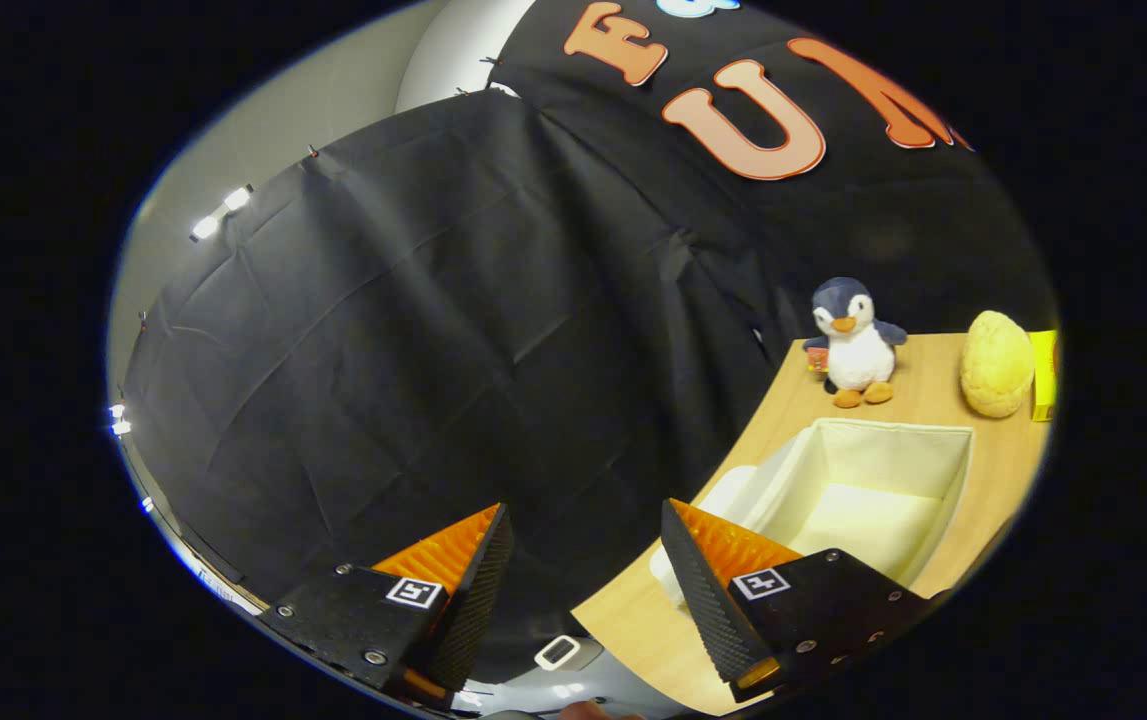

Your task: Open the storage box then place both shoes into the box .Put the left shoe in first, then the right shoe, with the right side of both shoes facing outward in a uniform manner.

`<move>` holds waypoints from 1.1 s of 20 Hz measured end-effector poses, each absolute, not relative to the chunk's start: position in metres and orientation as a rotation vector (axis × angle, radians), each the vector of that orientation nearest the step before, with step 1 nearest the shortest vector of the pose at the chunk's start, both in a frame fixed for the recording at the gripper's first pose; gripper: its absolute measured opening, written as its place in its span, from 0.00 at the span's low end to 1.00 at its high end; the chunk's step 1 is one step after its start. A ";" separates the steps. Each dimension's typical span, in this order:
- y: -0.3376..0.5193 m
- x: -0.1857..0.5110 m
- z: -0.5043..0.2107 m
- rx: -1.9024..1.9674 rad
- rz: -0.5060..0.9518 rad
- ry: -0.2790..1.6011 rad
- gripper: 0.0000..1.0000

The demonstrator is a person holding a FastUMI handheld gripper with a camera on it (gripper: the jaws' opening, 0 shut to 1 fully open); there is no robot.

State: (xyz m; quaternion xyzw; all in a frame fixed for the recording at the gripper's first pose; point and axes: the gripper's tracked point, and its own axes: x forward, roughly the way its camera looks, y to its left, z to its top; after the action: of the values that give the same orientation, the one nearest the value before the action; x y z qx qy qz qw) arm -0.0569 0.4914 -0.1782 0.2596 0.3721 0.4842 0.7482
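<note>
My gripper (585,520) is open, with nothing between its fingers and the black booth cloth behind them. It hangs tilted beside the end of a wooden table (933,390). On that table, just beyond the right finger (708,565), stands a cream fabric storage box (953,470) with its top open and its inside bare. A white rounded thing (728,490), perhaps the box's lid or a shoe, lies against the box's near side, partly hidden by the right finger.
A plush penguin (853,342) stands on the table behind the box. A yellow rounded plush (997,362) and a yellow box (1043,375) sit beside it. Below the fingers lies a white object with a dark slot (558,652).
</note>
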 end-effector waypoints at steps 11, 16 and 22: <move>0.300 -0.042 -0.313 0.339 0.657 0.959 0.94; 0.221 -0.050 -0.391 0.236 0.461 1.064 0.94; 0.164 -0.075 -0.470 0.132 0.317 1.193 0.95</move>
State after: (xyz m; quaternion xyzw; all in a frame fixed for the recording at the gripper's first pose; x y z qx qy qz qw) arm -0.0751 0.1638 -0.4703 0.0617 0.5590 0.1486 0.8134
